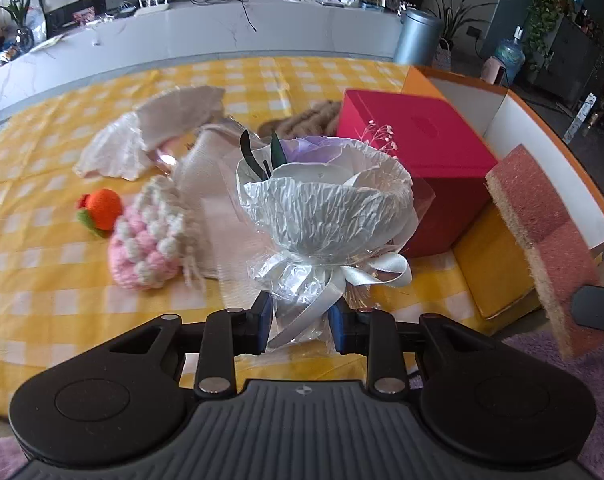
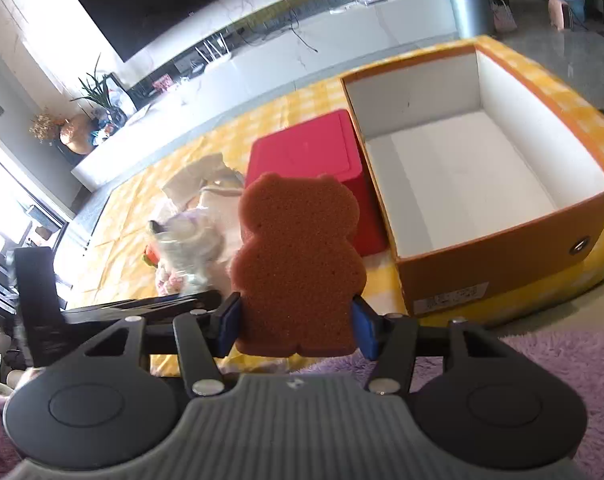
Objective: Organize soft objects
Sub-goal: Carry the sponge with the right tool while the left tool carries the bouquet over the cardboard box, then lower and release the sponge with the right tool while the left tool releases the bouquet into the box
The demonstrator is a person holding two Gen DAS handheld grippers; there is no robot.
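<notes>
Crinkled silver-white wrapping marks the small bouquet (image 1: 321, 208), whose ribboned stem is pinched between the blue pads of the left gripper (image 1: 302, 322); it is held upright above the yellow checked tablecloth (image 1: 42, 272), with a pale purple bloom and dark leaves showing at the top. Behind it, toward the left, lie a pink and white crocheted piece (image 1: 146, 244), a little orange knitted fruit (image 1: 102, 208) just beside it, and some pale folded fabric (image 1: 174, 120) farther off. A red box (image 1: 421, 148) stands just right of the bouquet. The right gripper (image 2: 296, 328) is clamped on a brown bear-shaped sponge (image 2: 298, 264), its pads pressing the sponge's lower sides (the same sponge appears edge-on at the right of the left wrist view). The sponge is held in the air near the front left corner of an open orange box (image 2: 509, 256) with a white interior, which sits on the cloth to the right of the red box. A purple shaggy rug (image 2: 561, 360) lies nearest, below the table edge.
</notes>
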